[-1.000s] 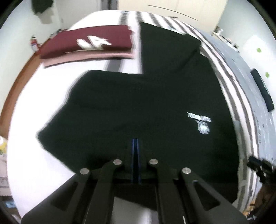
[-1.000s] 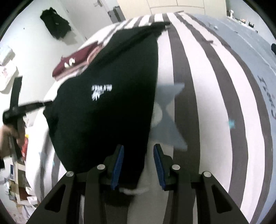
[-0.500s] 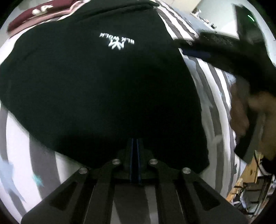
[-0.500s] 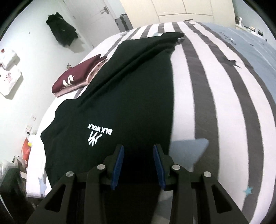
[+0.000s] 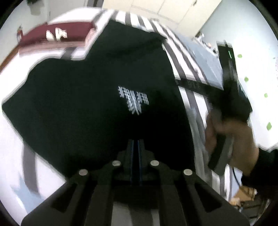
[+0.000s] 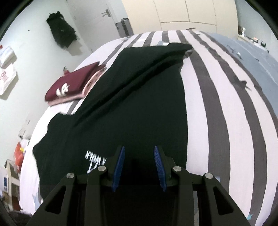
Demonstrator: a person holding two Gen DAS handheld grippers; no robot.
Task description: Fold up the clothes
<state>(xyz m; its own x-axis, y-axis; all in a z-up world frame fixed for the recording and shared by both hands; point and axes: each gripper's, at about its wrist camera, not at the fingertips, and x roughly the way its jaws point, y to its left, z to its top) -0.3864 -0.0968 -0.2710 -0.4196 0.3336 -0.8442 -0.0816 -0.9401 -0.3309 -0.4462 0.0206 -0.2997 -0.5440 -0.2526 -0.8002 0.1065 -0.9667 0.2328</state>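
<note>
One black T-shirt flat on striped bed, length running away from right gripper

— What sort of room is this?

— A bedroom. A bed fills most of it, covered with a sheet of broad white and dark grey stripes; a pale blue-grey cover lies along its far right side.

— And the walls?

— Plain white wall on the left, with a dark garment hanging on it and a white bag lower down. A white door with a metal handle stands behind that.

— Any furniture?

— A cream wardrobe with flat panel doors runs across the far end. In the left wrist view, small green stickers dot the right wall.
</note>
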